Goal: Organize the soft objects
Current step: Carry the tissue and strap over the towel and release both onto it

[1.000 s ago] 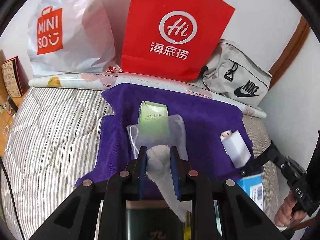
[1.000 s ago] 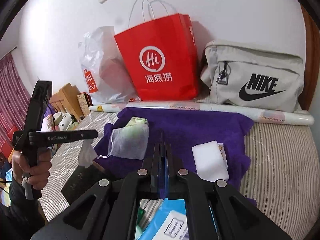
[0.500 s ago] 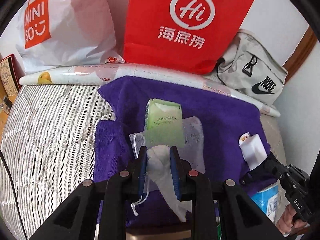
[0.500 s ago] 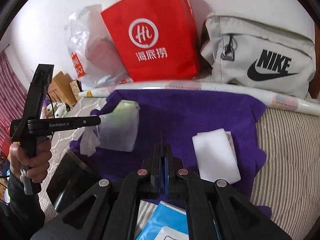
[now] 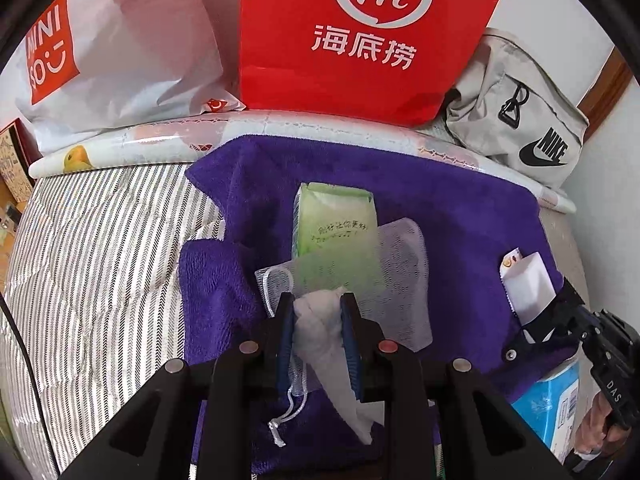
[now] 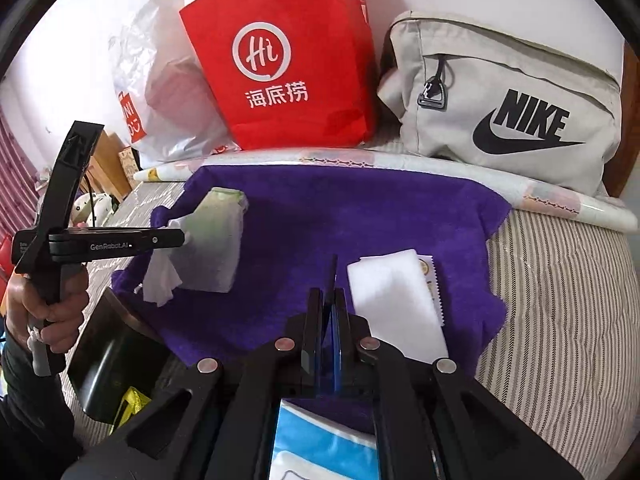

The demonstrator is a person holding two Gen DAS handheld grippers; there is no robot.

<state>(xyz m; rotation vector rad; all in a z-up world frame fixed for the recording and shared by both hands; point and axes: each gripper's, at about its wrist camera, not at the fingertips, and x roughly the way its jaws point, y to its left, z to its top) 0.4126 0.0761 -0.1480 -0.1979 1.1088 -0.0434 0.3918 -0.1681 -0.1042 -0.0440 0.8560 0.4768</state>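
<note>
1. left hand-held gripper (image 5: 318, 312) clamped on crumpled white tissue (image 5: 320, 320), above white mesh drawstring pouch (image 5: 400, 280) on purple fleece towel (image 5: 460, 208).
2. right hand-held gripper (image 6: 329, 304) together, empty.
3. risk: thin tissue may tear or snag the pouch.

Left tongs (image 5: 318, 314) around, seemingly, white tissue (image 5: 320, 320), above mesh pouch (image 5: 396, 276).
</note>
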